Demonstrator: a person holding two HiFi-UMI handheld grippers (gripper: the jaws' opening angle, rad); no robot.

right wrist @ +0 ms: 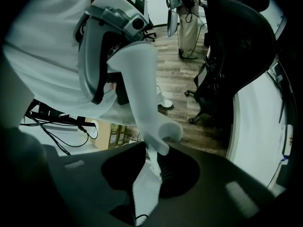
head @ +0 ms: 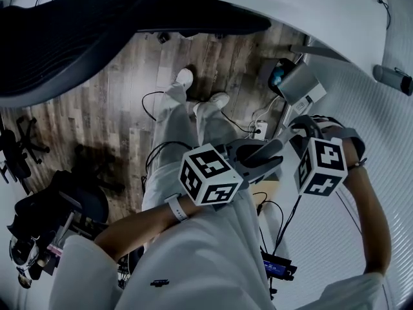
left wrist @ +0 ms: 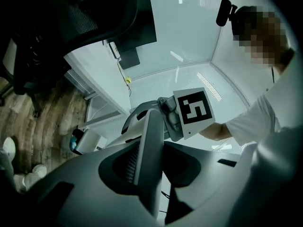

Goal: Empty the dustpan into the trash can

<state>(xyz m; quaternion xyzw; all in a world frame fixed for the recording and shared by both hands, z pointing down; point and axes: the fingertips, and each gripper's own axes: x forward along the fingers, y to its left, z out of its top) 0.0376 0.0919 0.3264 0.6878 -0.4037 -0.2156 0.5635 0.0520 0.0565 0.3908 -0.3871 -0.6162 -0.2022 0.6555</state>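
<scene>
A pale grey dustpan is held between both grippers in front of my body. In the left gripper view its flat grey part (left wrist: 152, 141) stands on edge between the jaws of my left gripper (left wrist: 149, 174), which is shut on it. That part runs on to the right gripper's marker cube (left wrist: 193, 109). In the right gripper view the long rounded handle (right wrist: 139, 89) rises from my right gripper (right wrist: 151, 174), which is shut on its lower end and points steeply down. The trash can (head: 298, 84) stands on the floor by the desk leg, with something blue inside; it shows again as the small can (left wrist: 86, 143).
A black office chair (head: 97, 24) fills the upper left. A white desk (head: 322, 11) runs along the right. Cables and a power strip (head: 259, 132) lie on the wood floor near the can. My legs and shoes (head: 184, 79) are below. Another person's legs (right wrist: 187, 27) stand farther off.
</scene>
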